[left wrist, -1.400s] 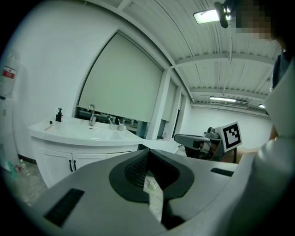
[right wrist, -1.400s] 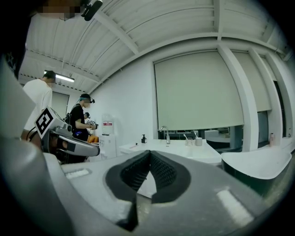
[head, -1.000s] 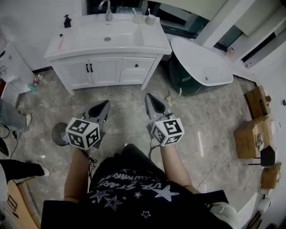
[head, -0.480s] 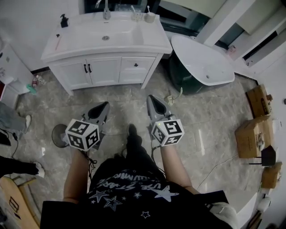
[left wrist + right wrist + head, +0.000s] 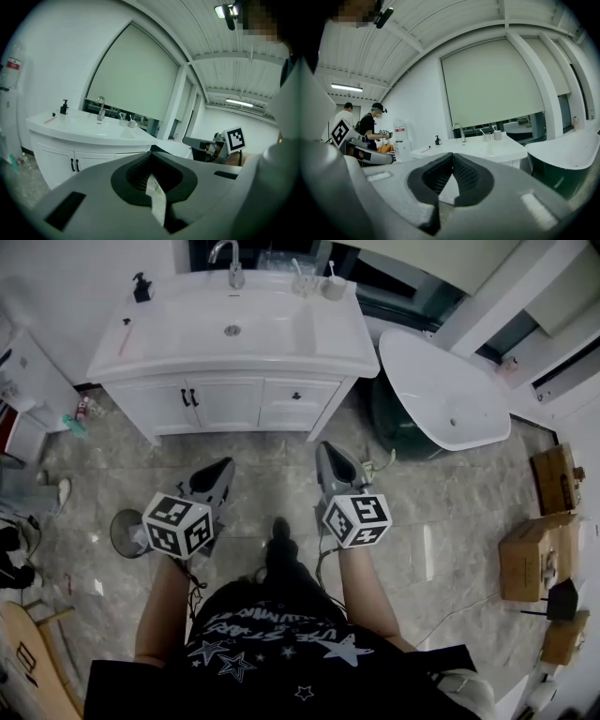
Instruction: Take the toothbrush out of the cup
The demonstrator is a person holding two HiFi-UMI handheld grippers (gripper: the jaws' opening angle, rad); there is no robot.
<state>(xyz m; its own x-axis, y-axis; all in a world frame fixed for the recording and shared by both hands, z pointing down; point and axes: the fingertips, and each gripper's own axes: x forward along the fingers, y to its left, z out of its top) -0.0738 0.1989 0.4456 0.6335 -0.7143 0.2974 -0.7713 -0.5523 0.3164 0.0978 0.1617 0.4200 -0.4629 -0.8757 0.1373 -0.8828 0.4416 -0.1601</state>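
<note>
Two tools, left tool [image 5: 223, 468] and right tool [image 5: 328, 450], both pressed together, empty. Far ahead on tabletop [image 5: 187, 334]: glass cup [image 5: 303, 283], white cup [image 5: 335, 289], seemingly one toothbrush [image 5: 331, 269] each.

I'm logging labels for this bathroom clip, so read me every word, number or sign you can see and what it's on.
None reads clearly.
Shirt print: upside down, too blurred.
Red label on white canister: too small.
Left gripper and right gripper cubes: square markers only, no words.
</note>
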